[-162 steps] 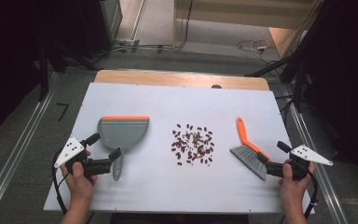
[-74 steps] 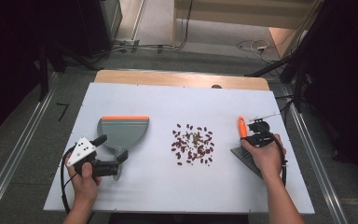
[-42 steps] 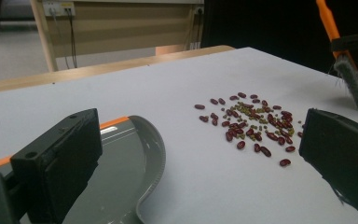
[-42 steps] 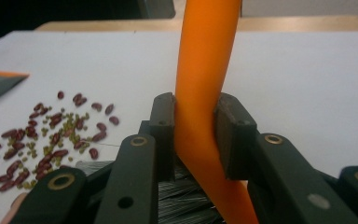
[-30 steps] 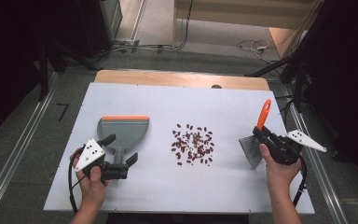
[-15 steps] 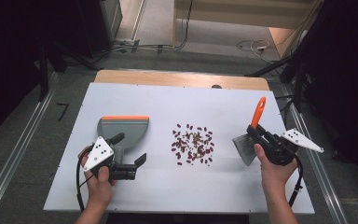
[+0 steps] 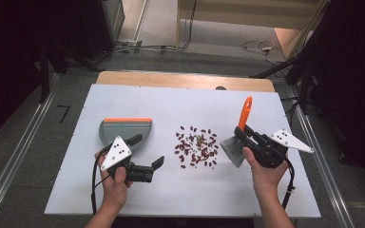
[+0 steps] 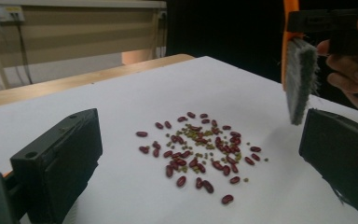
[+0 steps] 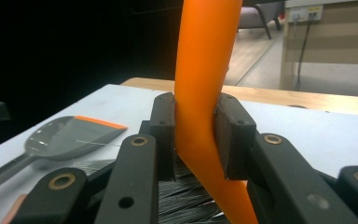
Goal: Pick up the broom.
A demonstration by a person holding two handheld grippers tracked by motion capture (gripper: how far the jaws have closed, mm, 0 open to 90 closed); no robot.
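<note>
A heap of red beans point(image 7: 197, 147) mixed with small green ones lies mid-table. My right gripper point(image 7: 244, 134) is shut on the orange handle point(image 9: 205, 70) of a brush, held clear of the table just right of the heap; its grey bristles point(image 7: 233, 149) hang toward the beans. The grey dustpan point(image 7: 126, 128) with an orange lip lies flat, left of the heap. My left gripper point(image 7: 147, 151) hovers at the pan's near right side, open, pointing at the beans point(image 8: 198, 149). Nothing is between its jaws. The brush point(image 8: 300, 79) hangs beyond them.
The white table top point(image 7: 180, 104) has a wooden strip point(image 7: 180, 80) along its far edge. Metal rails point(image 7: 14, 156) run along both sides on the floor. Cables point(image 7: 256, 46) lie on the floor beyond the table.
The right gripper has taken the brush off the table, raised it and carried it left toward the beans. The left gripper has moved right and forward, past the dustpan's handle. The dustpan has stayed put.
</note>
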